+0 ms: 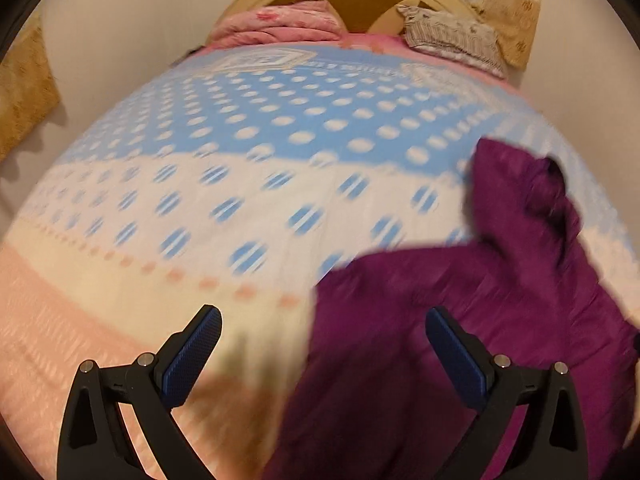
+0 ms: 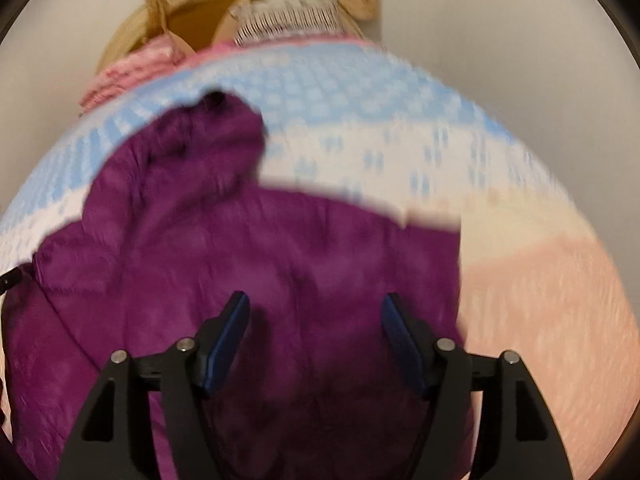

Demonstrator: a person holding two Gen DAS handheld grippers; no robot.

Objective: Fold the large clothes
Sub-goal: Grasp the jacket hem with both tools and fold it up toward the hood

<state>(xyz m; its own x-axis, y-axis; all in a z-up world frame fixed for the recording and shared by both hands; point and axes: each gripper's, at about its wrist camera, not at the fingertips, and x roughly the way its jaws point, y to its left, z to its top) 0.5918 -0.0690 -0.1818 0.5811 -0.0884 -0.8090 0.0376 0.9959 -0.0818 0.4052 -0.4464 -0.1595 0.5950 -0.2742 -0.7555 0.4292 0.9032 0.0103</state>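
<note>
Left tongs [image 1: 323,318]: jaws standing wide apart, blue pads [image 1: 192,354] facing inward, gripping nothing. Right tongs [image 2: 315,305]: jaws likewise spread, pads [image 2: 226,344] bare, nothing sitting between them. Both pointing forward and downward.

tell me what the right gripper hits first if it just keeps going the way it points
Most likely the purple garment: it fills the space between and ahead of the right gripper, whose jaws are open. Blur hides the exact depth.

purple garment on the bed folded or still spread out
Spread, rumpled: the purple garment sprawls unevenly over the bedspread, no neat fold.
</note>
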